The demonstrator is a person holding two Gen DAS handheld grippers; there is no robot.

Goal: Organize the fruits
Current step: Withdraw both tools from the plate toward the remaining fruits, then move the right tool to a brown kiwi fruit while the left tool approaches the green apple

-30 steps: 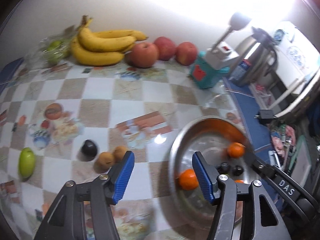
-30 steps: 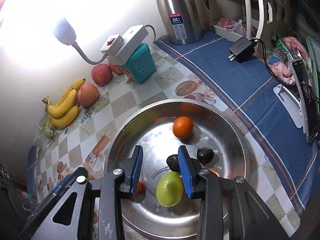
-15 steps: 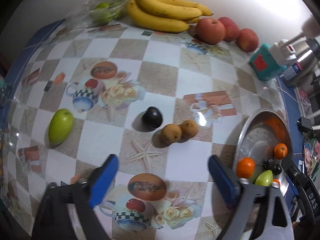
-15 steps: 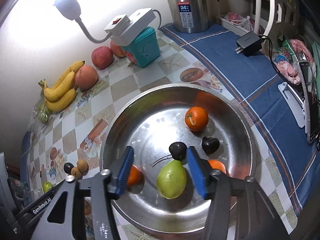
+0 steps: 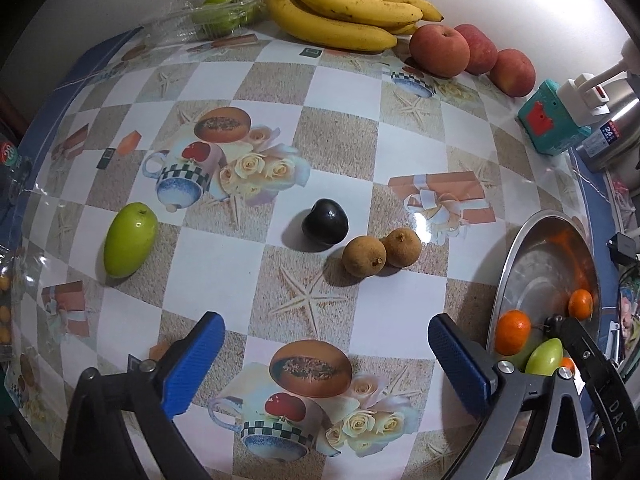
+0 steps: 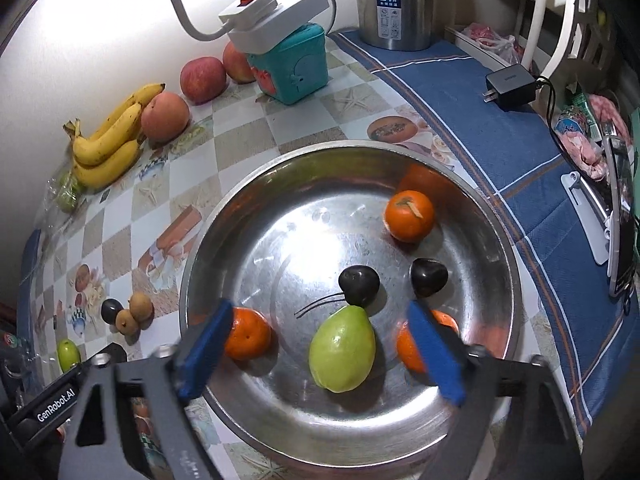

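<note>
A steel bowl (image 6: 472, 208) holds a green pear (image 6: 342, 348), three oranges (image 6: 409, 216) and two dark plums (image 6: 359, 285). My right gripper (image 6: 320, 352) is open above the pear, which lies loose in the bowl. My left gripper (image 5: 326, 352) is open and empty over the checked tablecloth. Ahead of it lie a dark plum (image 5: 325, 222), two brown round fruits (image 5: 364, 256) and, to the left, a green fruit (image 5: 129, 240). The bowl also shows at the right edge of the left wrist view (image 5: 516, 248).
Bananas (image 5: 340, 16), three apples (image 5: 440, 50) and a bag of green fruit (image 5: 216, 12) line the back wall. A teal box (image 6: 292, 68) carrying a power strip, a steel thermos (image 6: 396, 0) and a charger (image 6: 510, 86) stand behind the bowl.
My left gripper swung left from over the bowl to the loose fruits and opened wider. My right gripper opened wide and left the green pear in the bowl.
</note>
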